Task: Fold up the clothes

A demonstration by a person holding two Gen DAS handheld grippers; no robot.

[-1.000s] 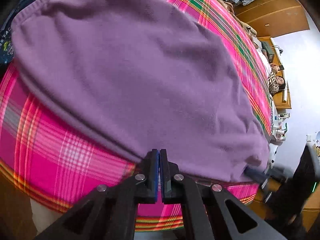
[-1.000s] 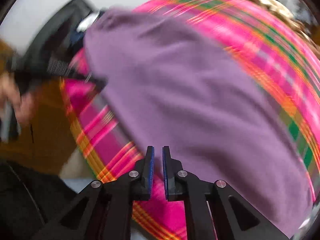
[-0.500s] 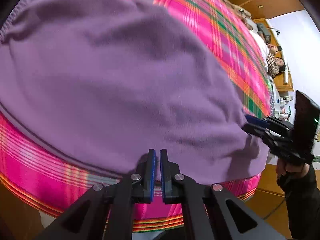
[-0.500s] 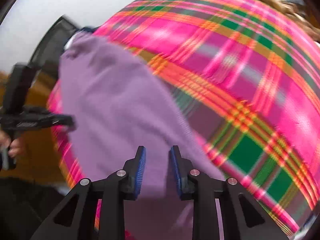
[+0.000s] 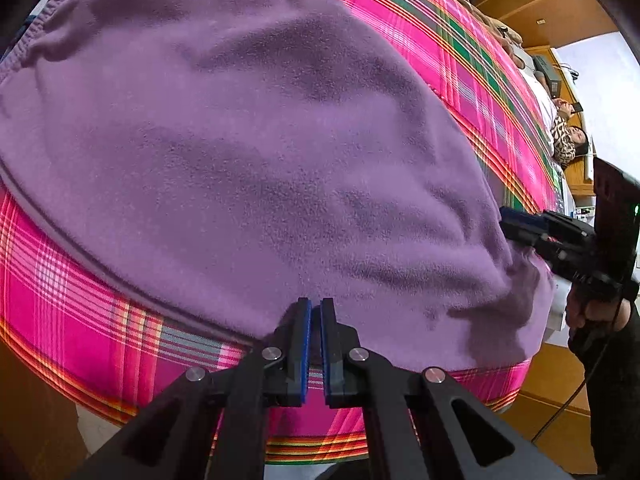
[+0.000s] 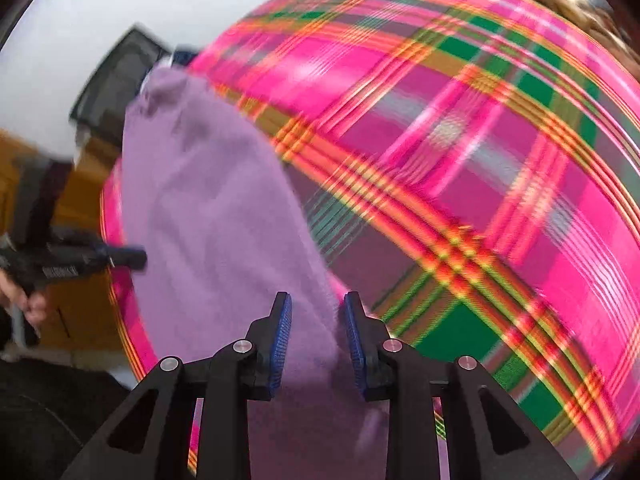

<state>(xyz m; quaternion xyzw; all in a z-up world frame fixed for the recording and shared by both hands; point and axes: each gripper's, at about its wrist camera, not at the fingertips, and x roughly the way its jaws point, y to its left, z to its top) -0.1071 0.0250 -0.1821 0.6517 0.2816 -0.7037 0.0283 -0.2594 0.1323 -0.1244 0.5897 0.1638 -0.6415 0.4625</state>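
A purple fleece garment (image 5: 248, 152) lies spread on a bed covered by a pink plaid sheet (image 5: 80, 320). My left gripper (image 5: 316, 312) is shut and empty, its tips over the garment's near hem. My right gripper (image 6: 316, 312) is open, its jaws apart over the garment's (image 6: 208, 220) right edge, with purple cloth between and under them. The right gripper also shows in the left wrist view (image 5: 532, 232) at the garment's right corner. The left gripper shows in the right wrist view (image 6: 124, 258) at the left.
The plaid sheet (image 6: 460, 160) stretches far to the right of the garment. A person (image 5: 564, 136) lies at the far end of the bed. Wooden furniture (image 5: 552, 4) stands beyond. The bed's near edge drops off below the grippers.
My right gripper has opened and swung to the garment's right edge. The left gripper has stayed shut near the hem, shifting slightly.
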